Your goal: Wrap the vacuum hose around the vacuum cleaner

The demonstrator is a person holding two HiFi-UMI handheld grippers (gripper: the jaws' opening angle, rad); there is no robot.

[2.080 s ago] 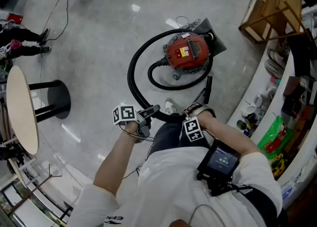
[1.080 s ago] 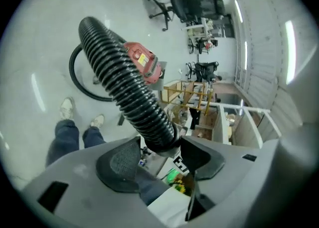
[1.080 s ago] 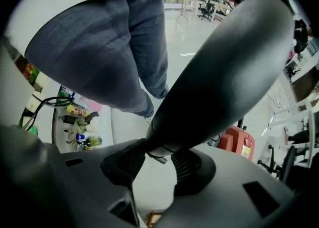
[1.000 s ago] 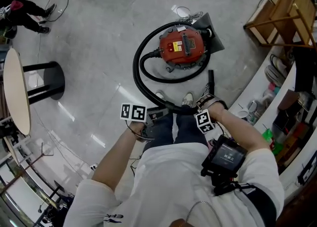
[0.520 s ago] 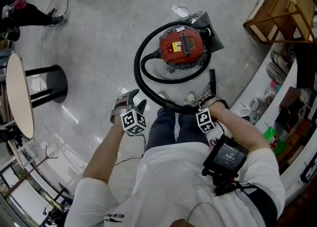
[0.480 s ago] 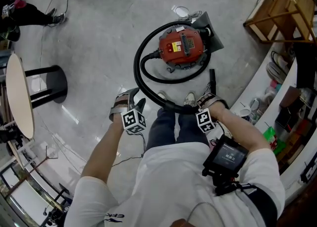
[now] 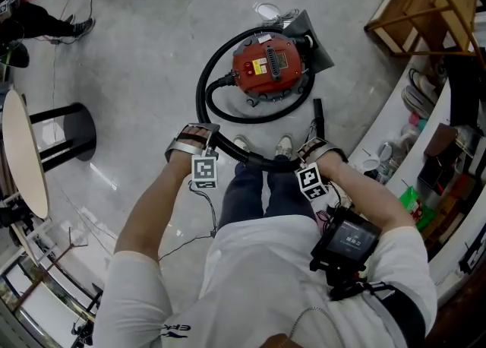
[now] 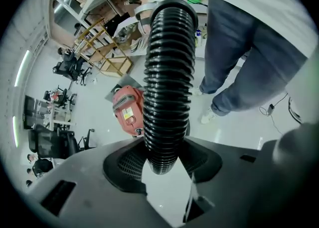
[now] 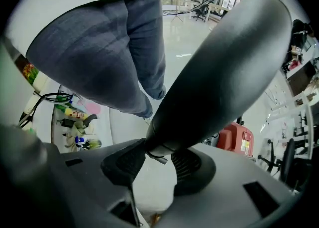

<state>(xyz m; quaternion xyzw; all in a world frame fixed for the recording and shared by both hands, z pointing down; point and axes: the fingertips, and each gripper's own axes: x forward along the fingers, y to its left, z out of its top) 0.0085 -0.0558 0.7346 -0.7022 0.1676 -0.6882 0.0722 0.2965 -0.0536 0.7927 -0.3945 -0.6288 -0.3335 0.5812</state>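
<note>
The red vacuum cleaner (image 7: 267, 69) stands on the floor in front of the person's shoes. Its black ribbed hose (image 7: 203, 92) loops round its left side and runs back toward the feet. My left gripper (image 7: 199, 137) points steeply down at that hose, left of the shoes. In the left gripper view the hose (image 8: 169, 82) runs between the pads (image 8: 124, 165), which touch it on both sides; the jaws have just been closing on it. My right gripper (image 7: 307, 153) is shut on the smooth black handle end (image 9: 219, 67) of the hose.
A round table (image 7: 19, 156) and a black pedestal base (image 7: 76, 130) stand at the left. A wooden rack (image 7: 425, 4) and a curved counter (image 7: 395, 134) with bottles line the right. Another person's feet (image 7: 45, 23) and a floor cable (image 7: 80, 4) are at top left.
My left gripper has rolled over and dropped from beside the person's leg onto the hose, which now sits between its jaws. The right gripper has kept still on the handle end.
</note>
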